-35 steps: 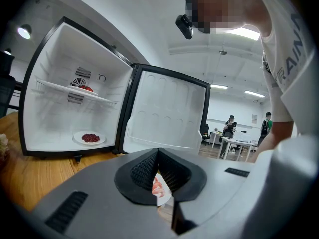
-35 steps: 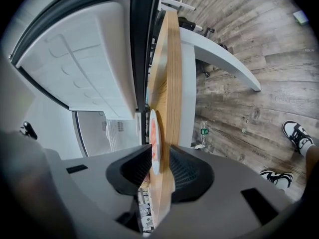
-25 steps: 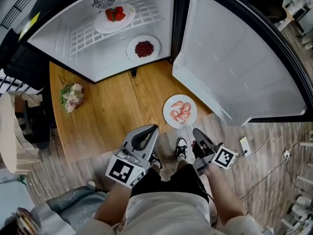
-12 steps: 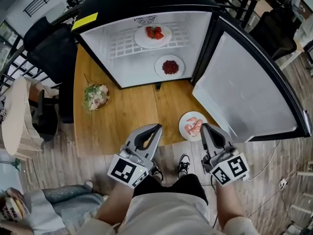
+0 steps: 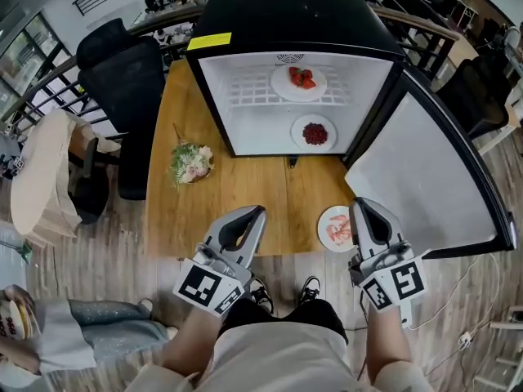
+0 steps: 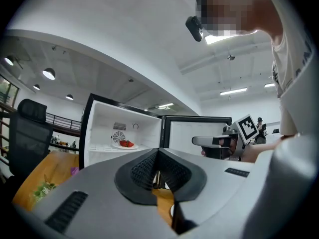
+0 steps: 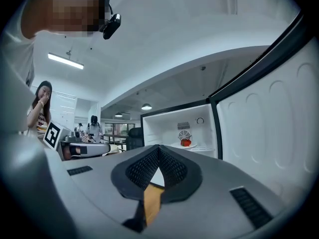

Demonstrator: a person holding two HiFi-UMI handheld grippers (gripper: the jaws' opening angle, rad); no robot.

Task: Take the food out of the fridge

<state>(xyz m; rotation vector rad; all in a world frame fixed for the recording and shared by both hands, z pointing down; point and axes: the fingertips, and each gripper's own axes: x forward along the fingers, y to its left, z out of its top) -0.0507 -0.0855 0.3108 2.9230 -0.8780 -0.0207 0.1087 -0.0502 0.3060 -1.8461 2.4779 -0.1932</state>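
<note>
Jaws of the left gripper (image 5: 254, 213) and the right gripper (image 5: 364, 207) are pressed together, empty, in front of the fridge (image 5: 294, 15). Salad (image 5: 190, 163) left of the fridge and shrimp (image 5: 333, 229) by its door sit out on the tabletop (image 5: 245, 194). Strawberries (image 5: 301, 77) and a plate of dark red food (image 5: 315, 133) are inside, so roughly half is left. Only the head view shows that lower plate.

Smooth wooden table (image 5: 245, 196), glossy white plastic fridge (image 5: 260, 137) interior.
</note>
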